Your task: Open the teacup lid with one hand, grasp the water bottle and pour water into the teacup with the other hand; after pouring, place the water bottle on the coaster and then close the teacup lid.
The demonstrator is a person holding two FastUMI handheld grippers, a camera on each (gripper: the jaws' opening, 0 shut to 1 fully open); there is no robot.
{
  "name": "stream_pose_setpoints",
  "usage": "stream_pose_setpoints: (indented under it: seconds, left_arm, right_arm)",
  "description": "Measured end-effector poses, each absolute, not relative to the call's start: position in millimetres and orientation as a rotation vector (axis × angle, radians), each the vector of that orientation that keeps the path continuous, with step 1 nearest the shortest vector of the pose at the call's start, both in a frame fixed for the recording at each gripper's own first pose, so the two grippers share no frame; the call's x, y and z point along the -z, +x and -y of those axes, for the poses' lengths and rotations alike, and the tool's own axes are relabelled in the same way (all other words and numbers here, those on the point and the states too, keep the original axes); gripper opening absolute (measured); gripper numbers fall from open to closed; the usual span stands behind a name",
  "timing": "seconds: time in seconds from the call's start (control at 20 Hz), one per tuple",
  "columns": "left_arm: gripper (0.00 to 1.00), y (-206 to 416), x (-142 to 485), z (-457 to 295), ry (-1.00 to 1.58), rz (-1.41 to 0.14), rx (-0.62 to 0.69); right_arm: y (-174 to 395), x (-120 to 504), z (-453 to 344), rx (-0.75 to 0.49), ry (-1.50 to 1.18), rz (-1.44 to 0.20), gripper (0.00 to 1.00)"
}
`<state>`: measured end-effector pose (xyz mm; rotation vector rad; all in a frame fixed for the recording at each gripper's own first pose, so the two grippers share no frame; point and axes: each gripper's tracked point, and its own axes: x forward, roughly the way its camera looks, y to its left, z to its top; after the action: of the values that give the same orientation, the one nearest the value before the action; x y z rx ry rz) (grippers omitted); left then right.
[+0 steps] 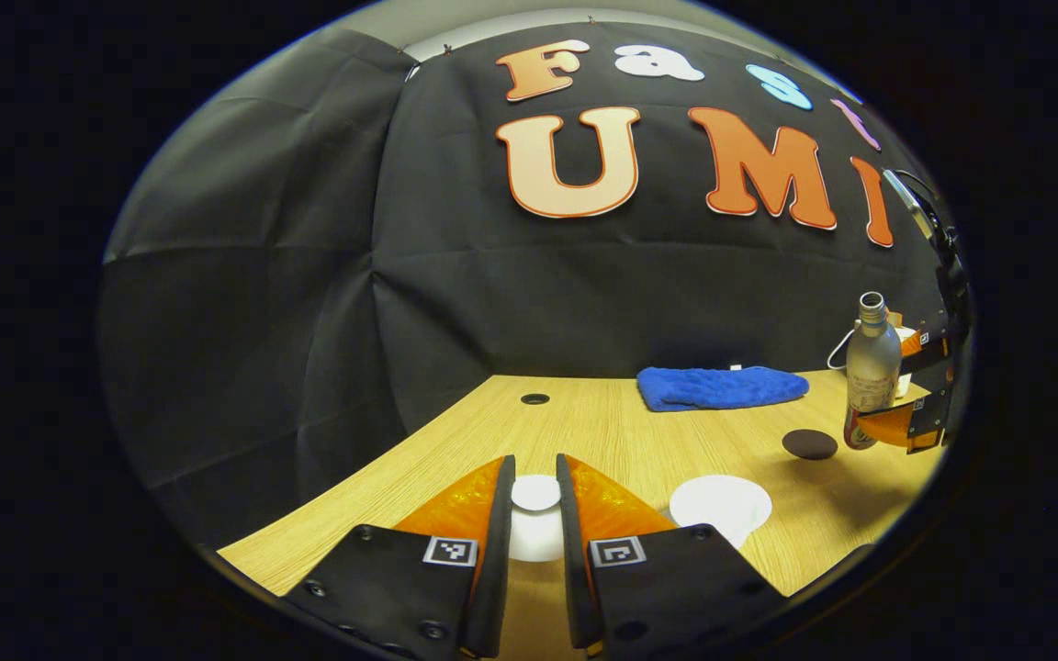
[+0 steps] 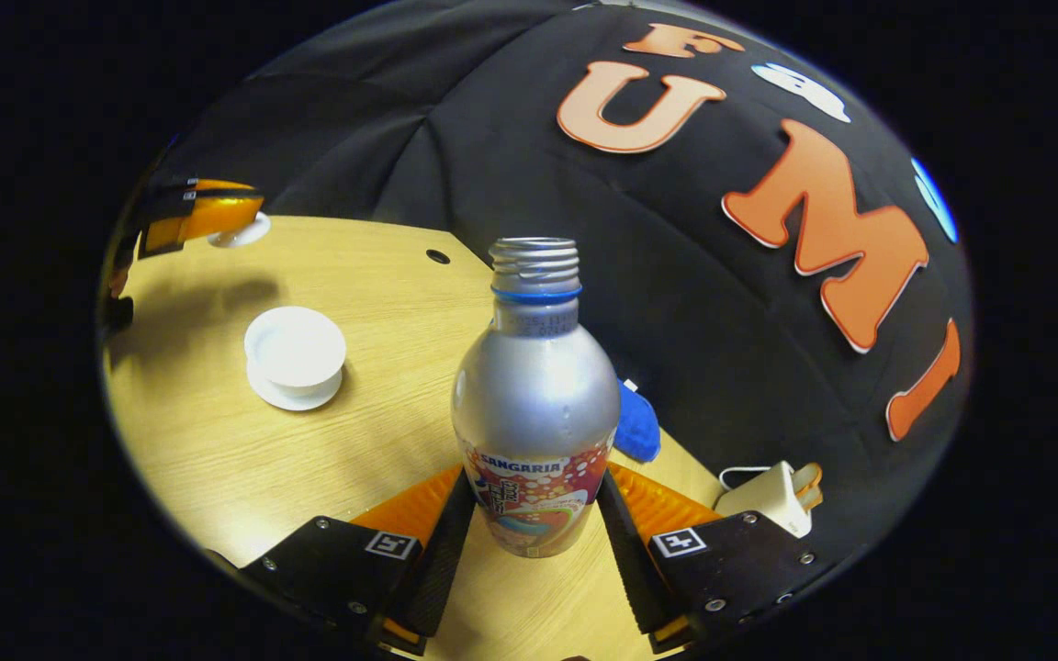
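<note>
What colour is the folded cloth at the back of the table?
Blue cloth; it shows best in the left gripper view.

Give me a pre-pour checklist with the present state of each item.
1. Lid off the teacup: ok, left tongs hold it.
2. Right tongs shut on the water bottle: ok.
3. Bottle cap off: ok, bare threads.
4. Bottle mouth over the teacup: not ok, bottle upright and off to the side.
5. Coaster free: ok.
6. Water inside the bottle: cannot tell.

water bottle point(image 2: 535, 404) | label brand: "SANGARIA" | smaller print unreadable
</note>
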<state>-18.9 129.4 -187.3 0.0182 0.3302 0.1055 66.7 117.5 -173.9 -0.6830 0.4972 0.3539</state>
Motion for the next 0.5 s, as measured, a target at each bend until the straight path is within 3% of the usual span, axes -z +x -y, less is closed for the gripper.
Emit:
stream_pose_setpoints:
  seconds: [0.05, 0.1, 0.45, 0.5]
  left_arm:
    - [0.27, -20, 187, -133, 0.017, -0.329, -0.112]
    - [0.31, -23, 187, -136, 0.016, -0.329, -0.115]
    - [0.30, -34, 190, -157, 0.005, -0.335, -0.142]
    - [0.34, -35, 191, -160, 0.003, -0.335, -0.146]
  right_arm:
    - [69, 172, -119, -0.355, -0.718, -0.485, 0.78]
    - [72, 170, -121, -0.355, -0.752, -0.474, 0.78]
    - [83, 162, -132, -0.346, -0.985, -0.398, 0.78]
    - [83, 161, -131, -0.344, -1.012, -0.391, 0.78]
